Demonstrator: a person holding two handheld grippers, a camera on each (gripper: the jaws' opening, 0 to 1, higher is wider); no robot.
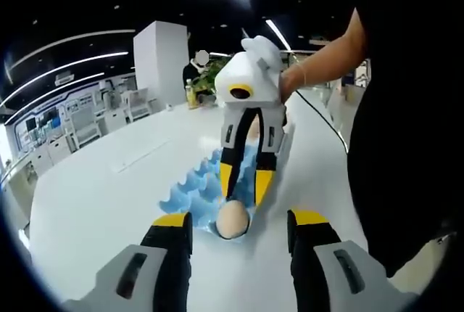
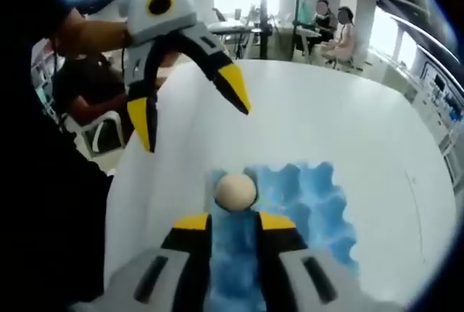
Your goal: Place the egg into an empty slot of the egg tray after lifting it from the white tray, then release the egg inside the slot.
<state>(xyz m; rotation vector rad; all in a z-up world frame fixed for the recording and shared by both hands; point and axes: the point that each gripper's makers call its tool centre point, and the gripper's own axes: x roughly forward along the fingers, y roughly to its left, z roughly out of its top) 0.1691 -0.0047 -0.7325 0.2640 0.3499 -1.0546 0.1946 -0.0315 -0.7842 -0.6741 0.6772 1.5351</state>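
The egg point(image 2: 235, 191) sits in a near-edge slot of the blue egg tray point(image 2: 319, 203) on the white bench point(image 2: 362, 123). The right hand-held gripper point(image 2: 233, 219), nearly closed, hovers just behind it, apparently not touching, and could knock it. The left hand-held gripper point(image 1: 238, 219) is spread wide.

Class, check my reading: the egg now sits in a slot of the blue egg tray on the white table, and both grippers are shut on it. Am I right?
Not quite. The egg does sit in the blue egg tray on the white table, but neither gripper holds it. In the right gripper view the left gripper hangs open above, and the right gripper stands open, short of the egg.
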